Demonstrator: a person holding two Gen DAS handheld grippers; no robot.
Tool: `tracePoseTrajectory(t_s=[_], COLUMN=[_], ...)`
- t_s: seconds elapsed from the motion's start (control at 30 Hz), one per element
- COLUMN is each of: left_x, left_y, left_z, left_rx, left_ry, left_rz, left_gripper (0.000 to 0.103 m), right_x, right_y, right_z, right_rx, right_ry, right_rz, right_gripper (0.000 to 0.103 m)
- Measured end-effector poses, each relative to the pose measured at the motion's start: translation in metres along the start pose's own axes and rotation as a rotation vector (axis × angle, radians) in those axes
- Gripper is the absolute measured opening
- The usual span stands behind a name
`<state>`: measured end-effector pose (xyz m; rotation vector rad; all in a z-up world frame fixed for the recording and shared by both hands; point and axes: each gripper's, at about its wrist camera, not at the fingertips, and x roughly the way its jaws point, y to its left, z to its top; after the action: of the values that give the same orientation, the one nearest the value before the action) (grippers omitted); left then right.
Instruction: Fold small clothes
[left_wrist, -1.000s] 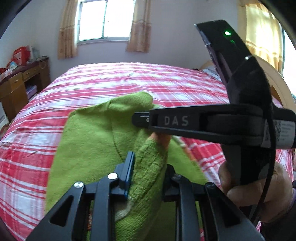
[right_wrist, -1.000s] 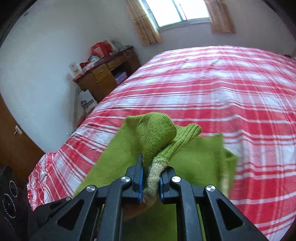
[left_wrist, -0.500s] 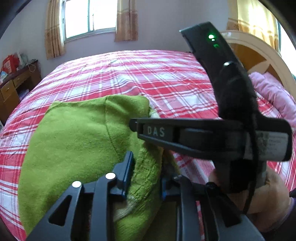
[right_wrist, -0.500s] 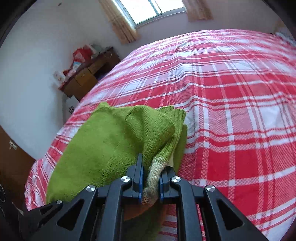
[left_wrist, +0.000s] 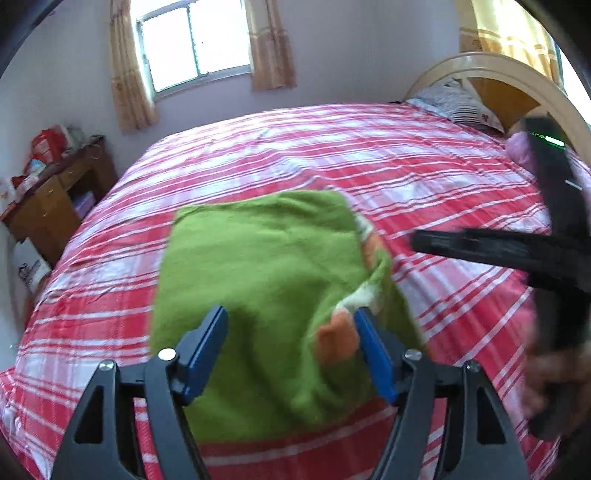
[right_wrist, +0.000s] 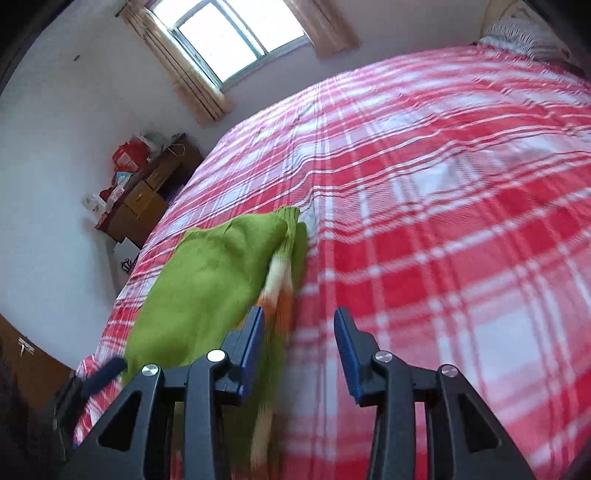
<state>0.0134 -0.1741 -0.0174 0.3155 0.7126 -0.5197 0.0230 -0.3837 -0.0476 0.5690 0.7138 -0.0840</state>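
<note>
**Two grippers let go, much of it blurred**

Both sets of jaws have just been opening and now stand apart. The left gripper (left_wrist: 291, 347) hangs over the green sweater (left_wrist: 266, 266), which lies folded on the plaid bed (left_wrist: 369, 166); cloth sits between the blue pads, though neither pad presses it. An orange-and-white cuff (left_wrist: 338, 338) near the right pad is smeared by motion. The right gripper (right_wrist: 299, 332) is released too, with the sweater's edge just beside its left pad. Seen from the left wrist, that gripper and the hand (left_wrist: 554, 373) holding it are blurred and cut off at the frame edge.
</note>
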Motion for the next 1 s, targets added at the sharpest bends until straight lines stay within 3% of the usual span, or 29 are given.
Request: tracePoseTrajectory(t_s=[0.13, 0.2, 0.37, 0.6, 0.67, 0.83, 0.9, 0.93, 0.97, 1.0], left_x=[-0.007, -0.017, -0.035, -0.028, -0.021, -0.011, -0.012, -0.014, -0.016, -0.016], left_y=[0.018, 0.030, 0.063, 0.090, 0.091, 0.088, 0.091, 0.093, 0.094, 0.096], left_z=[-0.015, -0.028, -0.058, -0.073, -0.077, -0.082, -0.083, -0.082, -0.082, -0.082], left_rx=[-0.042, -0.073, -0.186, -0.226, -0.208, -0.189, -0.191, -0.189, -0.187, -0.188], left_ry=[0.008, -0.005, -0.012, 0.030, 0.058, 0.094, 0.090, 0.081, 0.073, 0.066], left_rz=[-0.020, -0.010, -0.083, 0.021, 0.049, 0.080, 0.076, 0.074, 0.073, 0.070], left_gripper=[0.079, 0.093, 0.094, 0.094, 0.094, 0.094, 0.094, 0.094, 0.094, 0.094], right_x=[-0.039, -0.055, -0.072, -0.073, -0.069, -0.038, -0.017, -0.009, -0.004, -0.003], right_y=[0.004, 0.012, 0.044, 0.091, 0.112, 0.159, 0.164, 0.163, 0.158, 0.152], right_z=[-0.031, -0.043, -0.064, -0.058, -0.060, -0.067, -0.072, -0.076, -0.080, -0.081], right_rx=[-0.026, -0.062, -0.217, -0.274, -0.340, -0.578, -0.656, -0.683, -0.699, -0.687], right_ry=[-0.034, -0.051, -0.063, -0.064, -0.055, 0.006, 0.059, 0.075, 0.081, 0.090], right_rz=[-0.020, -0.053, -0.094, 0.042, 0.070, -0.007, -0.095, -0.152, -0.209, -0.215], right_gripper=[0.040, 0.040, 0.040, 0.041, 0.041, 0.052, 0.052, 0.049, 0.025, 0.016])
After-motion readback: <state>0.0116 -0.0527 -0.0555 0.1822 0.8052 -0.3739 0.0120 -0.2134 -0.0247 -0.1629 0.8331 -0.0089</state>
